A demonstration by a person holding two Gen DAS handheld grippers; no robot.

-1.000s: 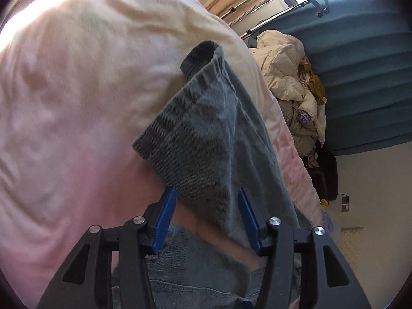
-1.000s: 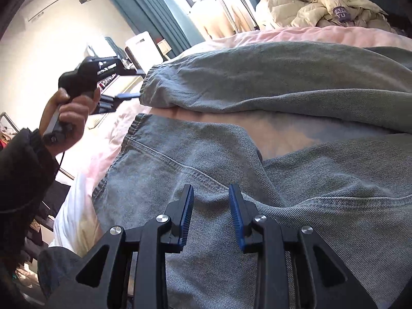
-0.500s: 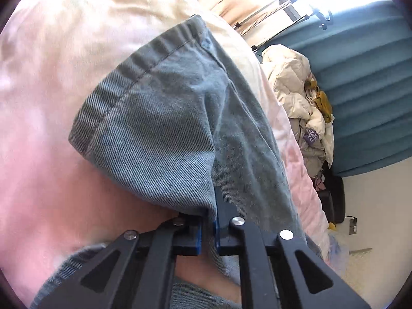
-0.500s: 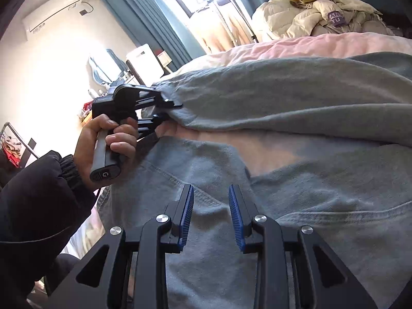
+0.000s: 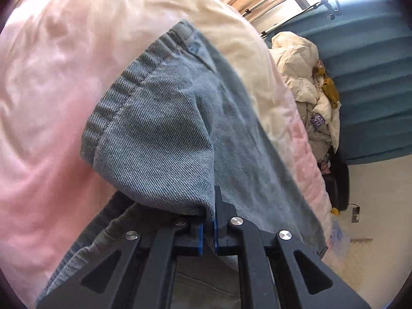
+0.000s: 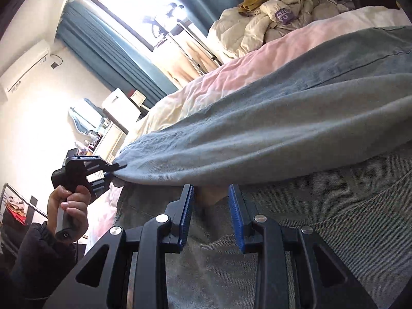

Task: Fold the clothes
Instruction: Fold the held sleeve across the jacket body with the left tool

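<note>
The jeans (image 6: 296, 134) lie spread on the bed (image 5: 51, 90), and the first fold looks under way: the left gripper (image 5: 208, 229) has its jaws clamped on one leg's hem (image 5: 123, 95), lifted clear. Next, carry that leg across onto the other. The right gripper (image 6: 211, 216) hovers, jaws apart and empty (over denim). Piled clothes (image 6: 278, 18) sit well apart.

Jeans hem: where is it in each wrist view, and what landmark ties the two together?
Left wrist: hem runs diagonally through centre, up from the left tool, which is shut on the jeans.
Right wrist: hem end sits left of centre, pinched in the left tool; the leg stretches up to the right.
Shared landmark: cream clothes pile, right edge in the left view, top right in the right view.
</note>
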